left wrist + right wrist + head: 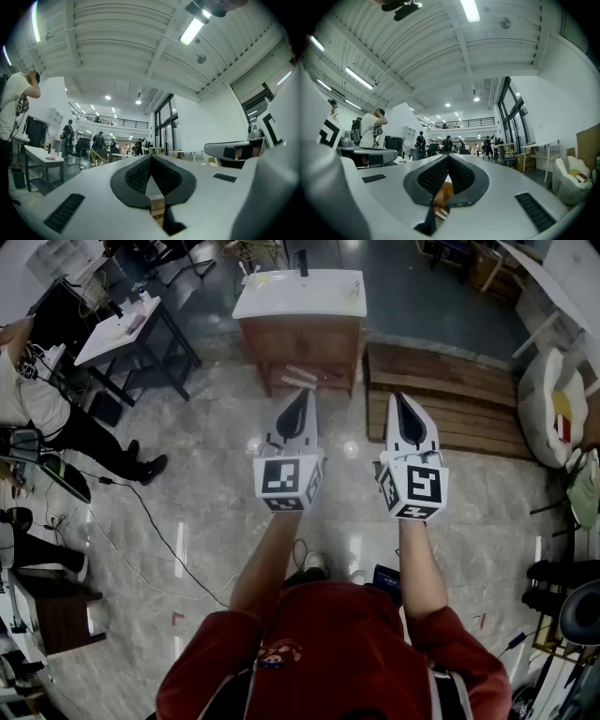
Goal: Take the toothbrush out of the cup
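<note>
The left gripper (301, 395) and right gripper (401, 399), fingers pressed together on nothing, hang well short of the white-topped wooden bench (319, 296); toothbrush and cup are indiscernible, the toothbrush probably light, stiff, best pinched by its handle.

Floor (234, 521) was glossy polished stone with glare streaks. Cabinet (300, 348) at 12 o'clock was matt brown wood with a smooth white top (300, 294). Platform (450, 399) at 1 o'clock was bare wood slats. Left gripper (301, 395) and right gripper (402, 397) had matt white plastic shells; pads (136, 176) were black and dimpled.
</note>
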{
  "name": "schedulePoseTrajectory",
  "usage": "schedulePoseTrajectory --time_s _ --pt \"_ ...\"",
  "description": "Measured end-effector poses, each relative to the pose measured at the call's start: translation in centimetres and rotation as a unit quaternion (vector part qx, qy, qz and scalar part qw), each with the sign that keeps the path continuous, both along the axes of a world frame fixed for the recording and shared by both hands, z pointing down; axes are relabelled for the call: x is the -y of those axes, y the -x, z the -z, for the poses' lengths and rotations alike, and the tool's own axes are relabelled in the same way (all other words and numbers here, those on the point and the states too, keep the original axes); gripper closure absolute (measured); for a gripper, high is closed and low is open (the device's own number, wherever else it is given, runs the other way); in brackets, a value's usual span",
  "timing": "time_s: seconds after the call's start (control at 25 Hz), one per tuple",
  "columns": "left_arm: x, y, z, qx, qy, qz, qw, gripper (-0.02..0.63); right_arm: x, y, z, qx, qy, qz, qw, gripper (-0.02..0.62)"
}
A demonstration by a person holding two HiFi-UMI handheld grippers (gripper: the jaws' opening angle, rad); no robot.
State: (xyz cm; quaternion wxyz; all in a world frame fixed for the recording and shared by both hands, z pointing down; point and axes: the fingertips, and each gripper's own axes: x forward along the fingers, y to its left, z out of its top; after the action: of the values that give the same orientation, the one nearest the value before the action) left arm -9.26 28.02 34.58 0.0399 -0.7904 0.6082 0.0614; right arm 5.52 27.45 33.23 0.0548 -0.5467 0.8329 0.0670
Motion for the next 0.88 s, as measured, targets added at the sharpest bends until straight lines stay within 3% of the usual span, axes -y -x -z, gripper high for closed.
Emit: schedulePoseTrajectory --time_s 0.32,0.88 --pt "-4.9 -4.7 0.8 0.002 -0.002 -0.009 1.0 0.577 -4.7 -2.9 -0.2 -0.006 0.006 0.008 1.0 0.568" --pt "-7.6 -9.4 1.8 0.014 -0.01 0.003 0.9998 0.577 -7.4 -7.1 0.8 -0.002 -0.014 0.019 1.0 0.566"
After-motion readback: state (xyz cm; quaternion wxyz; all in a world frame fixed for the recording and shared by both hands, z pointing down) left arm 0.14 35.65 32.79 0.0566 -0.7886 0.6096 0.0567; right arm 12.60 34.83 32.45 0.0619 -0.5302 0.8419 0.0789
